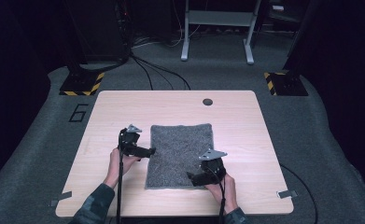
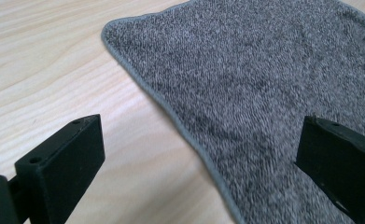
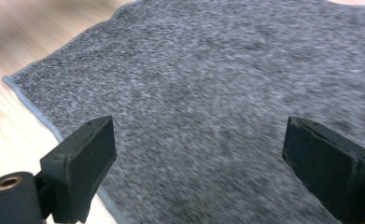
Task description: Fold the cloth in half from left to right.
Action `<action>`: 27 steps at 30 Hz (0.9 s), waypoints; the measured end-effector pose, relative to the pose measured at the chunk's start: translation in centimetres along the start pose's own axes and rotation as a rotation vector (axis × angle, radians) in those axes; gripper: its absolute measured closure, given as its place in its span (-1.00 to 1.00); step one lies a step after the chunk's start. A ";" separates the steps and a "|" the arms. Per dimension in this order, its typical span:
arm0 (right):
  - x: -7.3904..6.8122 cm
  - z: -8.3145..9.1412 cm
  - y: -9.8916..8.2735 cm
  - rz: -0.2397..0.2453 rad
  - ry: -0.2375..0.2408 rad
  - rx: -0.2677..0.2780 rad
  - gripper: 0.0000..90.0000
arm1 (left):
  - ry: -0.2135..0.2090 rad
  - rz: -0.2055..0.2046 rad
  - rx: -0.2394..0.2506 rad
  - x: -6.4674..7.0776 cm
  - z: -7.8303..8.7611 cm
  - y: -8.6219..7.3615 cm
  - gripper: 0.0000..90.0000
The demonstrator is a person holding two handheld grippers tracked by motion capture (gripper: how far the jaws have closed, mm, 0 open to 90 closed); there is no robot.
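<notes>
lying flat on the light wooden table [image 1: 110, 109], a grey towel [image 1: 180, 154] is being approached from both sides by a person working two hand-held grippers. the towel is being seen spread out in the middle of the tabletop, its near edge close to the person and its far edge short of a small dark round cap [image 1: 207, 101] set in the wood. the left gripper [image 1: 148, 150] is being held at the towel's left edge, about halfway along it, jaws spread wide with nothing between them; in the left gripper view the hemmed edge [image 2: 180, 126] is being framed between the two black jaws, one over bare wood and the other over the pile. the right gripper [image 1: 192, 178] is being held over the near right part of the cloth, its jaws likewise standing wide and empty, and in the right gripper view a rounded corner [image 3: 12, 80] is being shown off to the left. the step in hand is being judged as the reach for a first hold, with nothing yet pinched. the next move is being judged to call for each pair of jaws to be lowered astride a hem and closed on it, so the cloth can be lifted for folding.
</notes>
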State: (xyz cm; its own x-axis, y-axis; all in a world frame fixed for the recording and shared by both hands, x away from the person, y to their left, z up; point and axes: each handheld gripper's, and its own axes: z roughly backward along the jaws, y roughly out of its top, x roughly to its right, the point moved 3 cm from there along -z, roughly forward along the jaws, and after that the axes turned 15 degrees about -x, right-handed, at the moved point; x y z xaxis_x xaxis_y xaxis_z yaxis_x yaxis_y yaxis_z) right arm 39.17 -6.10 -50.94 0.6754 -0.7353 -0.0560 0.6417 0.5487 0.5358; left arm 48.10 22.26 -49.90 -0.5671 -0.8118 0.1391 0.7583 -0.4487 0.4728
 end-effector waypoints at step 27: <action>-10.8 -5.7 4.9 0.225 0.118 -0.071 -0.67 | 0.000 0.106 -0.038 -4.2 -5.4 5.8 -0.74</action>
State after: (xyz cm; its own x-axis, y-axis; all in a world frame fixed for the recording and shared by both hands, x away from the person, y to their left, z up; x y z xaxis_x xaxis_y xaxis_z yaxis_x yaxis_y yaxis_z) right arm 37.12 6.77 -52.52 0.8391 -0.5424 -0.0419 0.4914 0.7228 0.4859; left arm 56.61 21.08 -52.45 -0.4833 -0.8553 0.1865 0.8256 -0.3744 0.4222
